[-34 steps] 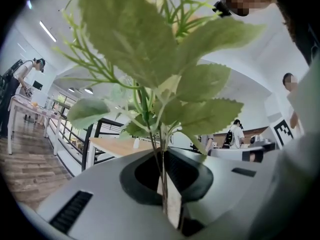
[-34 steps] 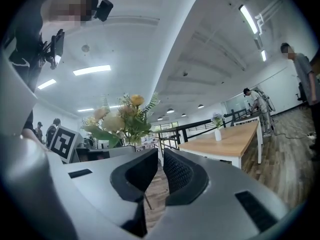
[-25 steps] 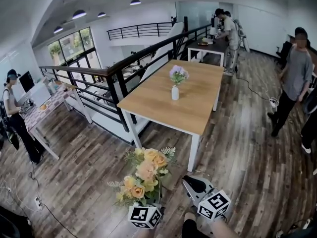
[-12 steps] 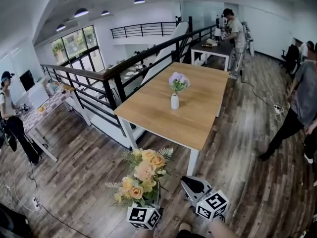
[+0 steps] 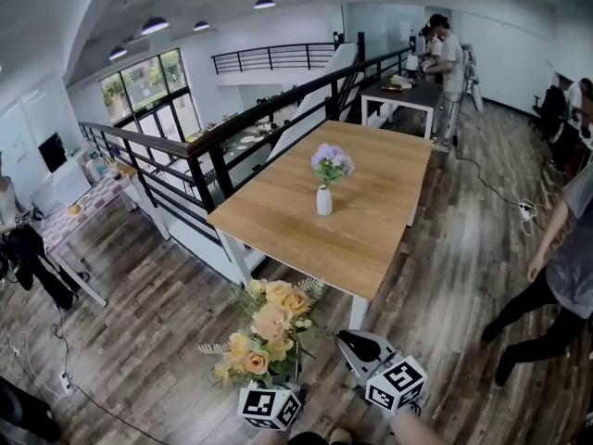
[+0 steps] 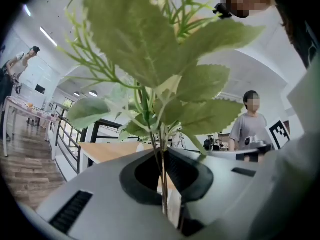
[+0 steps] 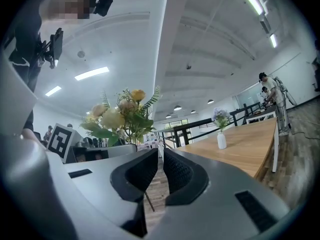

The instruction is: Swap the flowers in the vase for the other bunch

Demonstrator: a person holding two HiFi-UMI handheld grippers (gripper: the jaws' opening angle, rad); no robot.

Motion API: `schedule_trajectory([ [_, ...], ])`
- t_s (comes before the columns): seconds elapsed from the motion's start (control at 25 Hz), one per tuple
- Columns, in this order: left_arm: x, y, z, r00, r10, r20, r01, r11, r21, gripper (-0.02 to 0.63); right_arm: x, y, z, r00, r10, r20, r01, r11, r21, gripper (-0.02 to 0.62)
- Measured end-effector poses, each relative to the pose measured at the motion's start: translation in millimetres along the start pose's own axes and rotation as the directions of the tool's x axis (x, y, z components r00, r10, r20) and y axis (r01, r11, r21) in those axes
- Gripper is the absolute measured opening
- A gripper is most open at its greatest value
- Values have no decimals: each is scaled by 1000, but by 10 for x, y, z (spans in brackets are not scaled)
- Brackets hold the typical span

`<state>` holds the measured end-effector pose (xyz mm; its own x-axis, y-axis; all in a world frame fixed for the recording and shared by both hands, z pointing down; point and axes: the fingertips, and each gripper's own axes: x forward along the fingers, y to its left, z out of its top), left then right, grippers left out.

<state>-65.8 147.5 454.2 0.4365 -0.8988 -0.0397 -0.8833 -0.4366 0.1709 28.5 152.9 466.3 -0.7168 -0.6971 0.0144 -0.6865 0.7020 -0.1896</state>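
A white vase [image 5: 323,201] stands upright near the middle of the worktop [image 5: 371,235]. It holds a small bunch of purple flowers [image 5: 331,162], which rise straight out of its mouth. Nothing else stands on the worktop.

The other bunch, a bouquet [image 5: 267,327] of peach and yellow blooms with green sprigs, is off the worktop. It hangs over the wooden floor [image 5: 157,332], at about 7 o'clock from the vase and short of the worktop's near edge.

The left hand-held gripper [image 6: 162,156] has its jaws pressed almost together, pinching the thin stems [image 6: 163,184] of that bouquet. The stems pass upright through the slit between the pads. Broad green leaves [image 6: 150,49] fan out just above and fill most of the left gripper view.

The right hand-held gripper [image 7: 160,153] sits at about 3 o'clock of the left one, just beside it and not touching the bouquet. Its jaws are drawn together to a narrow slit. A thin brown sliver shows low in that slit, but I cannot tell what it is. From the right gripper view the bouquet lies at 10 o'clock and the vase at 2 o'clock, well apart.
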Motion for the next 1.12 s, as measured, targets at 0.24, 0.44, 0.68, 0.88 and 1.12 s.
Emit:
schedule_trajectory([
  [0.24, 147, 49, -61, 1000, 11, -14, -11, 1000, -6, 20, 73, -147, -83, 1000, 2, -23, -2, 1000, 19, 49],
  [0.44, 350, 194, -93, 1000, 22, -15, -22, 1000, -14, 20, 259, -319, -69, 1000, 5, -25, -5, 1000, 19, 49],
  [0.68, 820, 432, -67, 1000, 12, -12, -12, 1000, -18, 20, 618, -690, -31, 999, -11, -40, 12, 1000, 27, 49],
  [0.88, 1302, 641, -6, 1000, -3, -7, 3, 1000, -15, 20, 968, -1066, 104, 999, -28, -27, 29, 999, 23, 49],
  [1.12, 1793, 876, 35, 999, -35, -23, 34, 999, -18, 20, 1349, -1432, 155, 997, -66, -42, 68, 997, 36, 49],
])
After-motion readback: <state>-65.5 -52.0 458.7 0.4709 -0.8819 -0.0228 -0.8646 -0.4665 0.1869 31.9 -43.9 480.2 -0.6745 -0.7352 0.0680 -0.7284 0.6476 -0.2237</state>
